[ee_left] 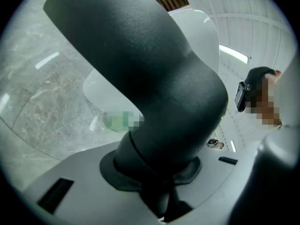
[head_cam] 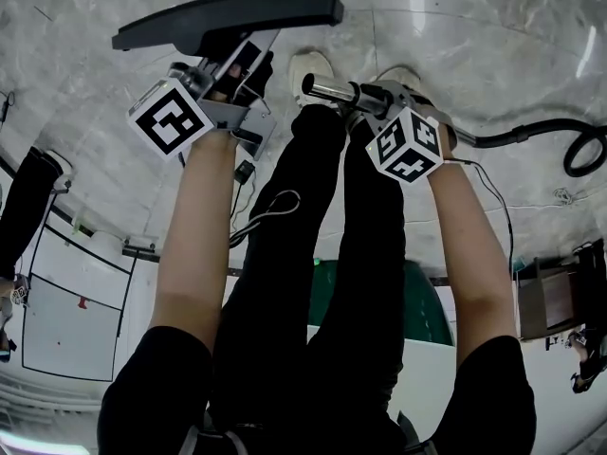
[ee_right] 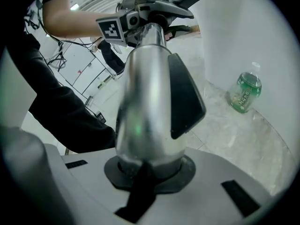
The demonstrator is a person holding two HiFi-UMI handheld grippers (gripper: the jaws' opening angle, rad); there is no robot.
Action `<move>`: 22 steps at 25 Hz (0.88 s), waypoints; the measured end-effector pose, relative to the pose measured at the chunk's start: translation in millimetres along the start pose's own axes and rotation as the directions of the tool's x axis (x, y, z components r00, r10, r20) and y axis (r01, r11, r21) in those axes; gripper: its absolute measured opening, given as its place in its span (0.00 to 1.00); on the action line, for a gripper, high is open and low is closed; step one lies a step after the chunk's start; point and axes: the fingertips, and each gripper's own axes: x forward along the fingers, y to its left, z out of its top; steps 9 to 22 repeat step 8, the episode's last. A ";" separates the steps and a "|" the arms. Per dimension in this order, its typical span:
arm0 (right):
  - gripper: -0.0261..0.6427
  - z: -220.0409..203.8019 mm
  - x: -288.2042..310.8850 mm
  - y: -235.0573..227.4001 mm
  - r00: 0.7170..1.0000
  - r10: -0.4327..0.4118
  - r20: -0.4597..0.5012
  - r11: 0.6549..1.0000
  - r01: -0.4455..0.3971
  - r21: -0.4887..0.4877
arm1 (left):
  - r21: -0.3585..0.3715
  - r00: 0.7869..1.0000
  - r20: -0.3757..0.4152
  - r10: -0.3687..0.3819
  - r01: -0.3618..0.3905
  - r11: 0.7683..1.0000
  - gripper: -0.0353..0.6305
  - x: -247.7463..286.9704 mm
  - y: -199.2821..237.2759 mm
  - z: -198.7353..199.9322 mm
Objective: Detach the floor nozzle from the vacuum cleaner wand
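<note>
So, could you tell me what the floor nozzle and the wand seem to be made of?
The floor nozzle looks like plastic: matt black, finely grained, with soft highlights. The wand looks like metal: polished silver with mirror-like reflections.

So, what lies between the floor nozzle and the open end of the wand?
In the head view the floor nozzle and wand are apart; only a white shoe and marble floor show in the gap.

The marble floor (head_cam: 455, 36) far right of the floor nozzle (head_cam: 228, 17) is free; a black hose (head_cam: 545, 126) curls at right, and legs (head_cam: 313, 254) block the middle.
</note>
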 end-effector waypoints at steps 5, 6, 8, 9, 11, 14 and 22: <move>0.12 4.8 -2.3 -9.5 1.000 -0.021 0.018 1.000 0.021 0.000 | -0.055 1.000 0.019 0.003 -0.002 0.998 0.22 2.7 9.1 -3.2; 0.12 5.7 -2.1 -12.5 0.999 -0.027 0.022 1.000 0.027 0.001 | -0.051 1.000 0.016 0.002 -0.001 0.999 0.22 4.0 10.1 -4.7; 0.12 7.1 -1.7 -18.7 0.999 -0.043 0.029 0.999 0.043 0.002 | -0.042 1.000 0.009 -0.004 0.005 0.999 0.22 7.0 11.1 -8.7; 0.12 7.1 -1.7 -18.7 0.999 -0.043 0.029 0.999 0.043 0.002 | -0.042 1.000 0.009 -0.004 0.005 0.999 0.22 7.0 11.1 -8.7; 0.12 7.1 -1.7 -18.7 0.999 -0.043 0.029 0.999 0.043 0.002 | -0.042 1.000 0.009 -0.004 0.005 0.999 0.22 7.0 11.1 -8.7; 0.12 7.1 -1.7 -18.7 0.999 -0.043 0.029 0.999 0.043 0.002 | -0.042 1.000 0.009 -0.004 0.005 0.999 0.22 7.0 11.1 -8.7; 0.12 7.1 -1.7 -18.7 0.999 -0.043 0.029 0.999 0.043 0.002 | -0.042 1.000 0.009 -0.004 0.005 0.999 0.22 7.0 11.1 -8.7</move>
